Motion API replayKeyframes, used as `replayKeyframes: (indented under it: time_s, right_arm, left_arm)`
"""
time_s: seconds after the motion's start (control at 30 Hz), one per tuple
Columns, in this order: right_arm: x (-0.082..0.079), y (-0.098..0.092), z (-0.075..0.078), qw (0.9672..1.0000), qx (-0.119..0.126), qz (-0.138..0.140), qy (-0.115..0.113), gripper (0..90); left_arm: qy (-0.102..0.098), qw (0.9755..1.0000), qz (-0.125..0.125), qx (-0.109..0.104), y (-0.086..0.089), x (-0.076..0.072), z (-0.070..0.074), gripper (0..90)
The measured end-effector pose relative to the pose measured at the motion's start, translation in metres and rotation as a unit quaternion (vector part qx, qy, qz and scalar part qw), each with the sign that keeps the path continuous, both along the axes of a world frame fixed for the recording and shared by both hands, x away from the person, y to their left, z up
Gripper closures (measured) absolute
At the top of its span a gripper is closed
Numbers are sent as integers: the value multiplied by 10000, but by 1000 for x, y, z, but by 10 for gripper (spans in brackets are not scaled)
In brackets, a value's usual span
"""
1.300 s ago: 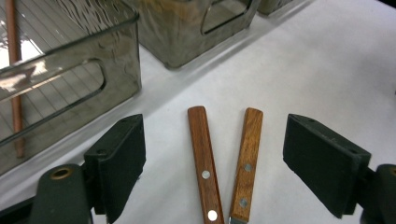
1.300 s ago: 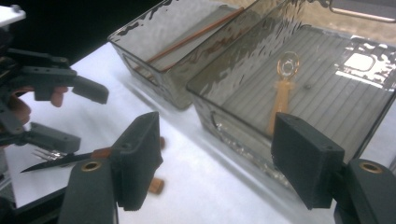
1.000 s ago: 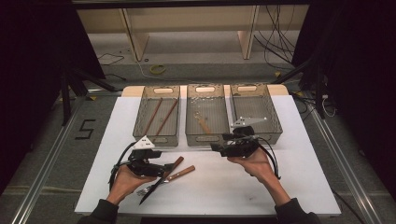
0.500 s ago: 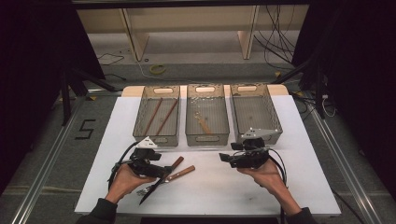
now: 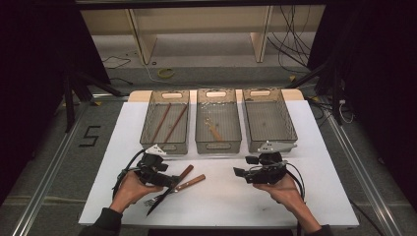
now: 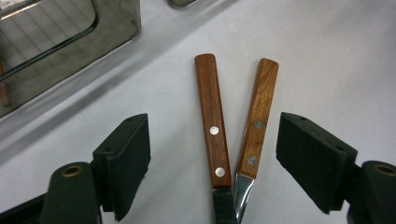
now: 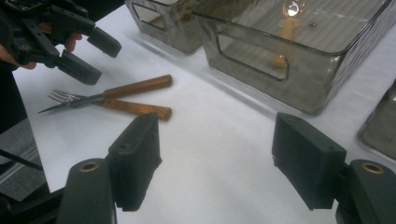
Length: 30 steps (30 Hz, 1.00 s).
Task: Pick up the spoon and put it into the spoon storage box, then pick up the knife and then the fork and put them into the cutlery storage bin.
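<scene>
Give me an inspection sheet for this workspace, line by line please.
Surface: white table top, bare at the right.
Job's things: wooden-handled knife and fork lie crossed on the table.
Clutter: three clear bins; left bin holds two chopsticks, middle bin a wooden spoon.
Grippers: left gripper open, its jaws have just been closing either side of both handles, not touching; right gripper open, holding nothing.
Cables: black cable loops at each gripper.
Surroundings: dark floor, loose wires behind.

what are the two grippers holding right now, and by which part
Nothing is held. The left gripper has its jaws open astride the wooden handles of the knife and fork, not touching them. The right gripper is open over bare table.
</scene>
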State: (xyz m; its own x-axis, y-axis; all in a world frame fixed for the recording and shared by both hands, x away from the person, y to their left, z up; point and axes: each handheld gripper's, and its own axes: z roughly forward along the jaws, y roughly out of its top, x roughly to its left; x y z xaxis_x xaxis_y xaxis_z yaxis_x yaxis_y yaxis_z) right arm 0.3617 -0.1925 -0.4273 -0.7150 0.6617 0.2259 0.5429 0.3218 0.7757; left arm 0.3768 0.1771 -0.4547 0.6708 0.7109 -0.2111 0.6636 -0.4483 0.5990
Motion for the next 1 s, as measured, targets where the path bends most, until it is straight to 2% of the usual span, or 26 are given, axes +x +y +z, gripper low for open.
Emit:
replayKeyframes:
  time_s: [0.13, 0.27, 0.47, 0.6, 0.73, 0.8, 0.87, 1.0]
  right_arm:
    - [-5, -1, -2, 10000, -2, -9, 21, 328]
    - [-10, -2, -5, 10000, -13, 1, 23, 325]
    - [-14, -5, -7, 10000, -44, -5, 58, 325]
    - [-15, -6, -9, 9999, -59, 10, 91, 326]
    - [-15, -5, -11, 9999, -92, 24, 109, 325]
    - [-15, -4, -12, 9999, -122, 29, 116, 325]
    - [-16, -3, -12, 9998, -153, 48, 129, 326]
    - [-17, -1, -12, 9997, -186, 91, 104, 326]
  left_arm:
    - [88, 9999, 52, 33, 0, 1, 0, 251]
    - [197, 9997, 77, 155, 1, 1, -2, 253]
    - [371, 9986, 70, 359, -1, 2, -1, 299]
    - [400, 9982, 84, 430, -2, 5, 0, 329]
    - [567, 9966, 90, 598, -5, 8, -3, 334]
    - [611, 9966, 75, 552, -7, 8, -5, 340]
    - [671, 9959, 40, 602, -9, 9, -6, 345]
    - [669, 9949, 2, 761, -12, 11, -7, 406]
